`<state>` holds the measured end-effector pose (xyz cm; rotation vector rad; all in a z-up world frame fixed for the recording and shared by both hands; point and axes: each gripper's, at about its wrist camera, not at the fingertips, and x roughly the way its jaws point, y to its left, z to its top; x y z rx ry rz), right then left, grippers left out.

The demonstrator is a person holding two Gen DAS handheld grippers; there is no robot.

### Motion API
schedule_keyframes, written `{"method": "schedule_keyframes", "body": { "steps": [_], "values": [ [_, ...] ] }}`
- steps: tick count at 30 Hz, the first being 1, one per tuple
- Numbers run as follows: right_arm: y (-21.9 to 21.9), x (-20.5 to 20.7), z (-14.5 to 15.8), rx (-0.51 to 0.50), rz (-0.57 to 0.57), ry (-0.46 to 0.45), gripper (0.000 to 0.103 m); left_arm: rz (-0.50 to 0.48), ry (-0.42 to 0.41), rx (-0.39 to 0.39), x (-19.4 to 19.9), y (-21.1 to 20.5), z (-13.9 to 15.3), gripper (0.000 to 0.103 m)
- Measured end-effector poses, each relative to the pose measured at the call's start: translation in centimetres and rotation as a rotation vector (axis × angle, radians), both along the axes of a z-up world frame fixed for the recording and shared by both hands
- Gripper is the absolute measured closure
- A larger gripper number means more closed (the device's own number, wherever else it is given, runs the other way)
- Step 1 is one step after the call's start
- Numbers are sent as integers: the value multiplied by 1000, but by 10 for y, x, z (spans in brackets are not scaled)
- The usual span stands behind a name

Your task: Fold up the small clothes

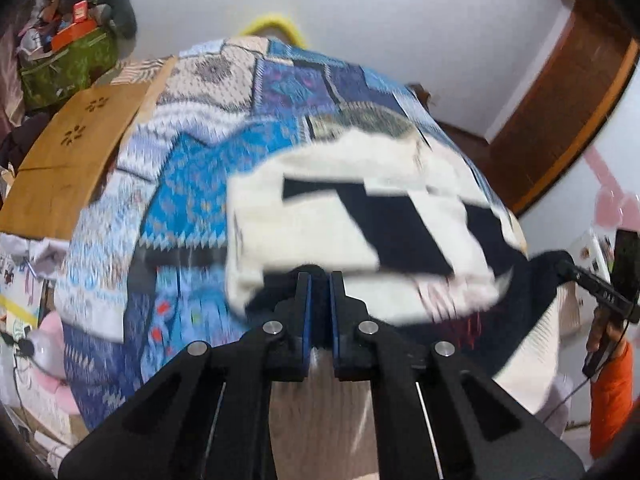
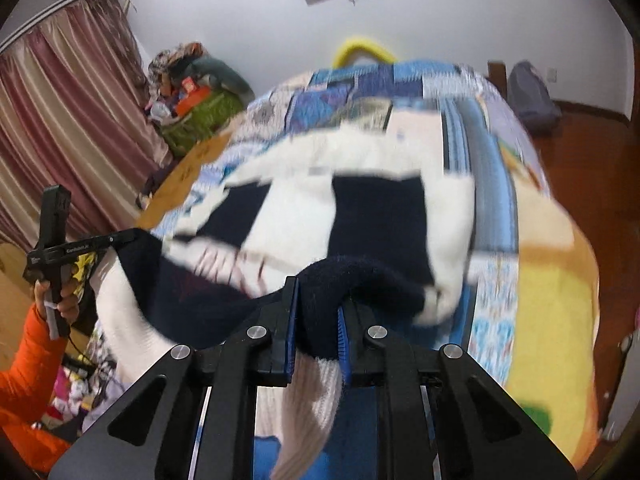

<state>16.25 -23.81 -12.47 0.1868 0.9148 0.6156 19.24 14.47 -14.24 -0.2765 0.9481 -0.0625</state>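
Note:
A small knit sweater [image 1: 352, 216], white with navy blocks and a navy hem, lies spread on a patchwork bed cover [image 1: 192, 184]; it also shows in the right wrist view [image 2: 360, 208]. My left gripper [image 1: 319, 280] is shut on the sweater's near navy edge. My right gripper [image 2: 318, 296] is shut on a bunched navy fold of the same edge [image 2: 352, 280]. The near edge hangs lifted between both grippers. The right gripper shows at the right of the left wrist view [image 1: 592, 280], and the left gripper at the left of the right wrist view [image 2: 80, 246]. Both views are motion-blurred.
A brown cardboard sheet [image 1: 68, 152] lies at the bed's left. A green bag with piled items [image 1: 68, 64] stands beyond it. A yellow object [image 2: 362, 50] sits at the bed's far end. Pink curtains [image 2: 60, 120] hang left. A grey bag [image 2: 532, 92] sits on the wooden floor.

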Motion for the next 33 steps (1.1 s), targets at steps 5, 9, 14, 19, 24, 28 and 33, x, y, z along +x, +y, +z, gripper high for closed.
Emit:
{"method": "schedule_keyframes", "body": {
  "steps": [5,9,14,19,24,28,33],
  "values": [
    [-7,50,-13,2,-97,19,88,92,42,44,49,21,-25,96],
    [-13,79,-42,-29,-146,102,88,129,140,65,74,36,-67,96],
    [-14,92,-62,-41,-131,150,87,98,153,112,76,36,-84,90],
    [-22,88,-46,-46,-105,137,79,108,95,147,61,46,-60,70],
    [-34,72,-29,-151,-126,35,53,135,88,202,36,63,-52,57],
    [-45,59,-31,-205,-133,40,48,125,124,221,16,66,-65,55],
    [-38,47,-46,-276,-84,61,48,73,134,249,7,50,-75,51]
  ]
}}
